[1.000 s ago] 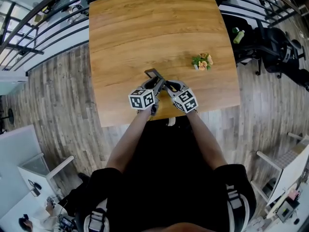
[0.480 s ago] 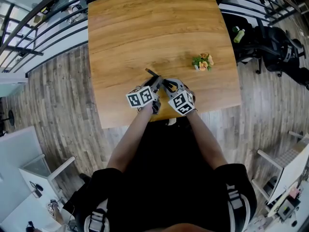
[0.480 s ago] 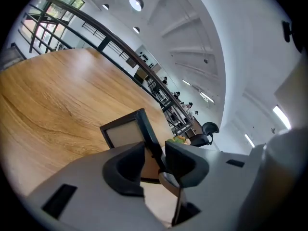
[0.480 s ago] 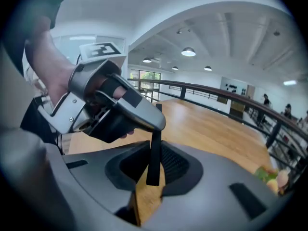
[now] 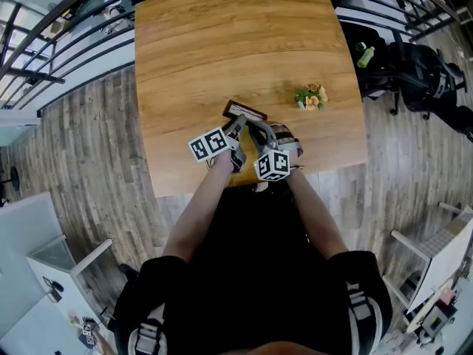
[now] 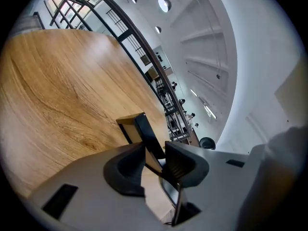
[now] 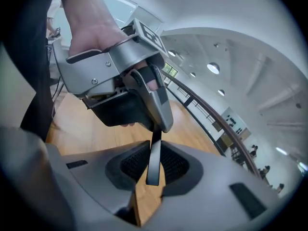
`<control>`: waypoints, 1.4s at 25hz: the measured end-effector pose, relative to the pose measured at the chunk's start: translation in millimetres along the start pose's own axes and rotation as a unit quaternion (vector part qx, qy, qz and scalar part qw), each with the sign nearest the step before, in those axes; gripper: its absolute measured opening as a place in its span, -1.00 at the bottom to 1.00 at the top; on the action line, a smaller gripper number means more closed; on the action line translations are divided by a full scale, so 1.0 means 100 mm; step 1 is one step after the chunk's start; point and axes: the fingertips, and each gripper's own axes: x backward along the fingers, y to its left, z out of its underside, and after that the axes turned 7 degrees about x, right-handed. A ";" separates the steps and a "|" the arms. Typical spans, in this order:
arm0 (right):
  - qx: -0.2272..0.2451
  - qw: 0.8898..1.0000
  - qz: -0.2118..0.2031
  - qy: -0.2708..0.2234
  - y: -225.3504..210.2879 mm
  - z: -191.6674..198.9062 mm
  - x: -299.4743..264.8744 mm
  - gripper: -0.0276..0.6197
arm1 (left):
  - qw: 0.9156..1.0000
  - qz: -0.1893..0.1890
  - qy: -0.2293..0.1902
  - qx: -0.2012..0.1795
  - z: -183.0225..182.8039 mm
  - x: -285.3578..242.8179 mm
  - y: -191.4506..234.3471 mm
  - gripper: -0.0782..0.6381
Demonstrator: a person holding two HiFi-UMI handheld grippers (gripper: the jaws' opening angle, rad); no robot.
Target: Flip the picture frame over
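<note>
Left gripper [image 6: 156,161] jaws partway apart, clamped on picture frame [image 5: 246,112]. Right gripper [image 7: 153,173] nearly closed, pinching its thin edge. Frame sits by table [image 5: 185,43] near edge (roughly centre). Since a second ago both grippers rolled and frame's dark face shows wider.

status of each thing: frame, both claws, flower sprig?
picture frame: tilted up on edge, not lying flat, gripped by both claws
left claw: shut on the frame
right claw: shut on the frame's thin edge
flower sprig: lying on the table, apart from the frame, untouched
</note>
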 end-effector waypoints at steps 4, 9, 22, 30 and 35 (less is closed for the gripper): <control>0.028 0.999 0.012 0.011 0.00 0.00 0.00 -0.69 | 1.000 0.011 -0.002 0.027 -0.01 -0.01 0.01 -0.40; 0.053 0.998 0.030 0.018 -0.05 -0.02 0.01 -0.68 | 0.996 0.039 -0.017 0.082 -0.06 -0.03 -0.02 -0.45; -0.012 0.999 -0.044 -0.015 0.11 -0.04 -0.04 -0.56 | 0.996 0.055 -0.015 0.070 -0.08 -0.01 0.00 -0.52; -0.314 0.932 -0.150 -0.104 0.06 -0.05 0.11 -0.48 | 0.998 0.062 -0.002 0.033 -0.09 0.12 0.04 -0.52; -0.415 0.892 -0.146 -0.101 -0.14 0.29 0.08 -0.45 | 0.998 0.065 0.017 0.006 -0.03 0.16 0.07 -0.52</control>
